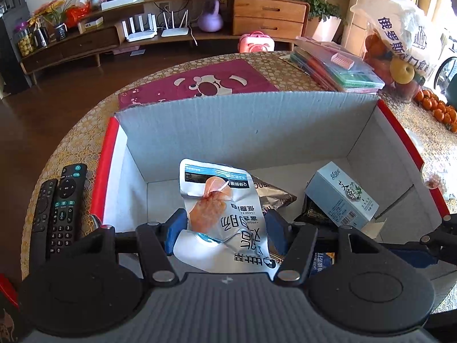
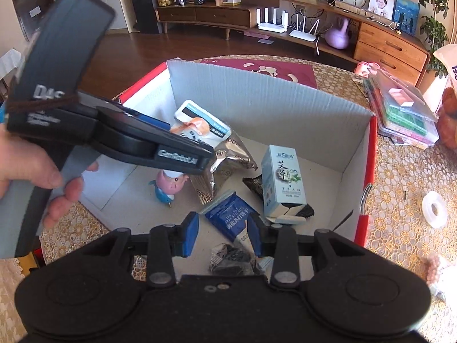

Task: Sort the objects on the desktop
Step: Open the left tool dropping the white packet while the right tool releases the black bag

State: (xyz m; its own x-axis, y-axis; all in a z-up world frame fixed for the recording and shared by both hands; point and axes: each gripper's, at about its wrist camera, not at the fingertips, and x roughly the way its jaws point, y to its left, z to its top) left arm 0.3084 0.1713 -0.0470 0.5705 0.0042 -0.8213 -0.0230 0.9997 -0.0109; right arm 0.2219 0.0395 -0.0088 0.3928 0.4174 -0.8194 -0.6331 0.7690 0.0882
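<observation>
Indoors, gold-patterned tablecloth [image 1: 71, 131] beneath red-edged cardboard box [image 1: 245, 125], wooden sideboard [image 1: 268, 17] behind.

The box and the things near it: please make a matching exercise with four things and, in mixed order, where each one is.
Things:
1. white pouch
2. remotes
3. pale blue carton
4. tape roll

Places:
A. on the table, right of the box
B. inside the box, lying on its floor
C. gripped by the left tongs over the box
D. on the table, left of the box

Pairs: 1-C, 2-D, 3-B, 4-A
</observation>
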